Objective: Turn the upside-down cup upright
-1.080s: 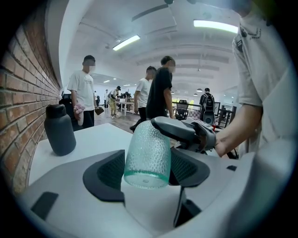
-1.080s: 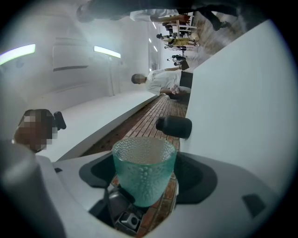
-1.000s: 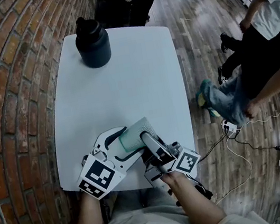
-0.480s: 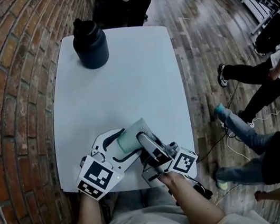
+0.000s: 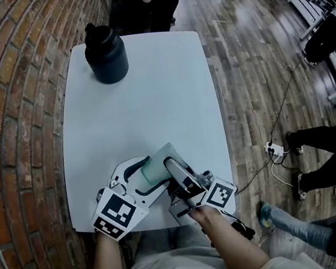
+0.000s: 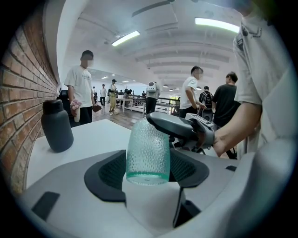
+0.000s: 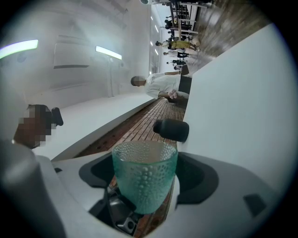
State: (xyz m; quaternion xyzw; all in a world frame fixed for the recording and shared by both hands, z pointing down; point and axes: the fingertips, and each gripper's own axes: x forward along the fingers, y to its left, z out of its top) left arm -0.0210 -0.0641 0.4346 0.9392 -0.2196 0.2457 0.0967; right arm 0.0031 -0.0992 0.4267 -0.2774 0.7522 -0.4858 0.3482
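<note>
Green dimpled glass cup (image 5: 159, 166) hung above white tabletop (image 5: 149, 101), clamped by right hand-held gripper (image 7: 144, 179). Left hand-held gripper (image 6: 148, 165), jaws just closing, also pressed its sides. Black bottle (image 5: 106, 56) far corner.

An open-plan workplace, seemingly an office or lab hall. A small white table (image 5: 150, 108) stood beside a brick wall (image 5: 6, 127) on the left, on a wood-plank floor (image 5: 244, 53). White desks (image 5: 307, 2) filled the far right and a power strip (image 5: 272, 149) lay on the floor. People (image 6: 83, 88) stood about under ceiling strip lights (image 6: 125, 38).
</note>
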